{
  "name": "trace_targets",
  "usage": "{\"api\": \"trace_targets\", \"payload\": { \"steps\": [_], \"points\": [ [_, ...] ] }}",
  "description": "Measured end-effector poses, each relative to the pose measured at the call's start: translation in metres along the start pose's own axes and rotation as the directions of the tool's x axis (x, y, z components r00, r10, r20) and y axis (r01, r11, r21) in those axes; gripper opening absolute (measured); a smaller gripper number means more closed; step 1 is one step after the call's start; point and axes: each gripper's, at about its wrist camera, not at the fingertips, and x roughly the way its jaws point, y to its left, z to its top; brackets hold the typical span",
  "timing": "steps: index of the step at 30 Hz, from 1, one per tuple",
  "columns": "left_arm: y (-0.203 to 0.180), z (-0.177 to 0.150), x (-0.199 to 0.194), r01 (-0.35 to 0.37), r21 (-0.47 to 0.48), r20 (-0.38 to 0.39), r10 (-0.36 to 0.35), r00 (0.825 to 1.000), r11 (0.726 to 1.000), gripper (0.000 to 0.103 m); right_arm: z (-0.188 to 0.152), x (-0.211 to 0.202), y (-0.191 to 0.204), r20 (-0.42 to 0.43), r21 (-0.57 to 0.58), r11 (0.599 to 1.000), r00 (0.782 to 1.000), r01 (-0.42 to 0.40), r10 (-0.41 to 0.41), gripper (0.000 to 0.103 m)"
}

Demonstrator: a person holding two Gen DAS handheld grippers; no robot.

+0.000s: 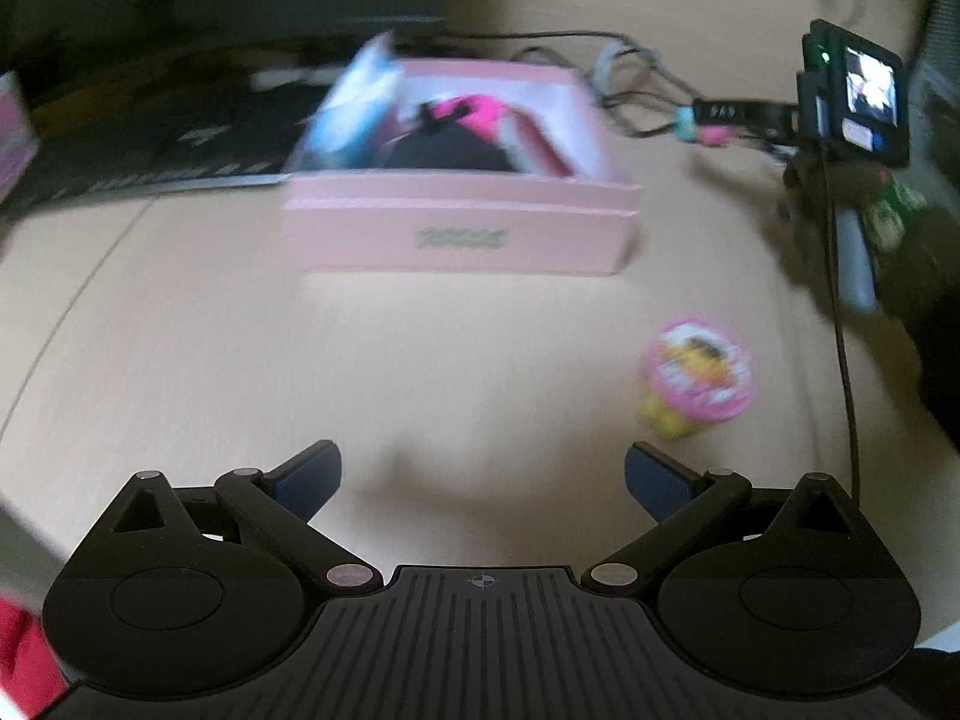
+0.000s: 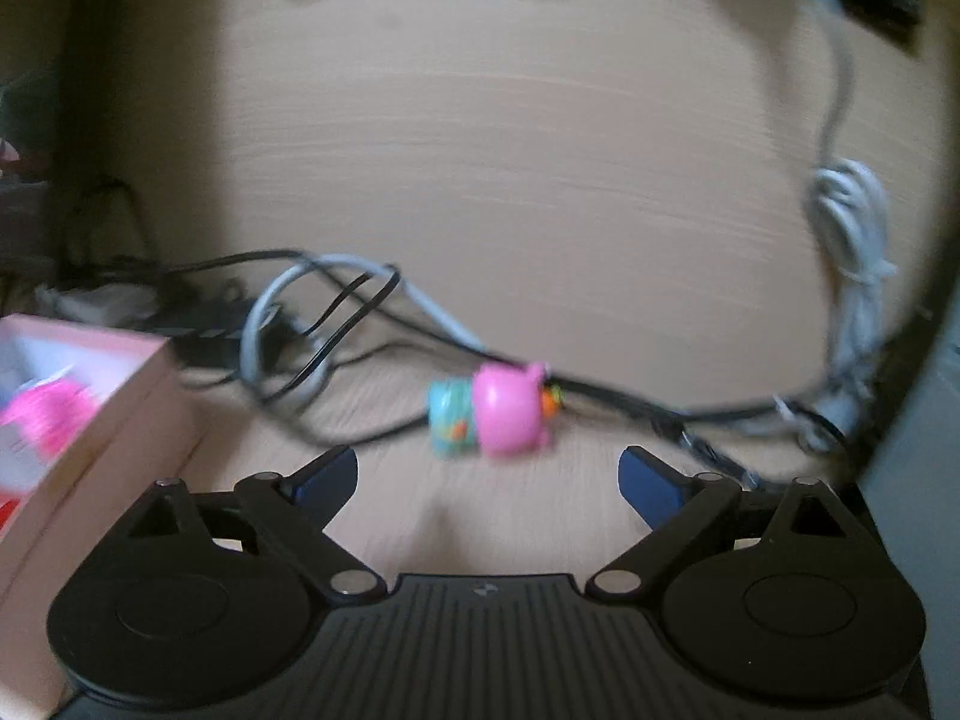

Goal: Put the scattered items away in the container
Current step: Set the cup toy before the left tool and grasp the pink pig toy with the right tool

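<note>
A pink cardboard box (image 1: 462, 228) with a blurred, unreadable green label sits on the pale woodgrain table (image 1: 180, 360), already holding pink and black items. The left gripper (image 1: 483, 474) stands wide open and empty; a round pink-and-yellow toy (image 1: 699, 381) lies ahead to its right. The right gripper (image 2: 487, 471), likewise spread and empty, faces a glossy pink and teal plastic toy (image 2: 498, 414) lying among tangled cables (image 2: 336, 312).

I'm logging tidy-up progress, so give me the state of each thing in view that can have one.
Pink box: open, already holding items.
Pink-and-yellow toy: loose on the table, outside the box.
Pink-and-teal toy: loose on the table by the cables, outside the box.
Left claw: open, empty.
Right claw: open, empty.
Small screen: lit.
</note>
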Motion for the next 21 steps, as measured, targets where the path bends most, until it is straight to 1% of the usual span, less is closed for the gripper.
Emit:
{"api": "trace_targets", "payload": {
  "steps": [2,4,5,7,9,12,15,16,18,21],
  "points": [
    [0.009,-0.006,-0.005,-0.034,-0.04,-0.012,0.034,0.999,0.999,0.103,0.008,0.026,0.002,-0.008,0.001,1.0,1.0,0.008,-0.008,0.094],
    [0.015,-0.009,-0.01,-0.054,-0.067,-0.014,0.054,0.998,0.996,0.103,0.012,0.05,0.005,-0.037,-0.027,0.999,0.999,0.022,-0.023,0.094],
    [0.017,-0.011,-0.012,-0.06,-0.076,-0.012,0.06,0.998,0.995,0.103,0.013,0.059,0.007,-0.05,-0.043,0.998,0.998,0.034,-0.037,0.091],
    [0.019,-0.013,-0.016,-0.06,-0.08,-0.006,0.06,0.998,0.995,0.103,0.013,0.069,0.006,-0.058,-0.077,0.996,0.997,0.044,-0.049,0.076],
    [0.017,-0.012,-0.017,-0.048,-0.066,-0.002,0.048,0.999,0.997,0.103,0.013,0.069,0.004,-0.067,-0.093,0.995,0.997,0.041,-0.048,0.066],
    [0.01,-0.008,-0.014,-0.018,-0.009,0.004,0.018,1.0,1.0,0.103,0.01,0.044,-0.005,-0.054,-0.047,0.998,0.998,0.03,-0.033,0.066],
    [0.002,-0.004,-0.008,0.025,0.062,0.011,-0.025,1.0,0.998,0.103,0.0,-0.005,-0.018,-0.022,0.036,0.999,0.999,0.025,-0.025,0.066],
    [0.0,-0.002,-0.006,0.041,0.082,0.013,-0.042,0.999,0.996,0.103,-0.005,-0.021,-0.022,-0.024,0.074,0.997,1.0,0.017,-0.015,0.066],
    [-0.006,0.003,-0.001,0.065,0.121,0.016,-0.067,0.998,0.991,0.103,-0.018,-0.056,-0.028,-0.042,0.143,0.989,0.998,-0.03,0.037,0.066],
    [-0.015,0.009,0.004,0.097,0.184,0.034,-0.105,0.994,0.978,0.103,-0.046,-0.11,-0.025,-0.066,0.159,0.985,0.995,-0.063,0.074,0.066]
  ]
}}
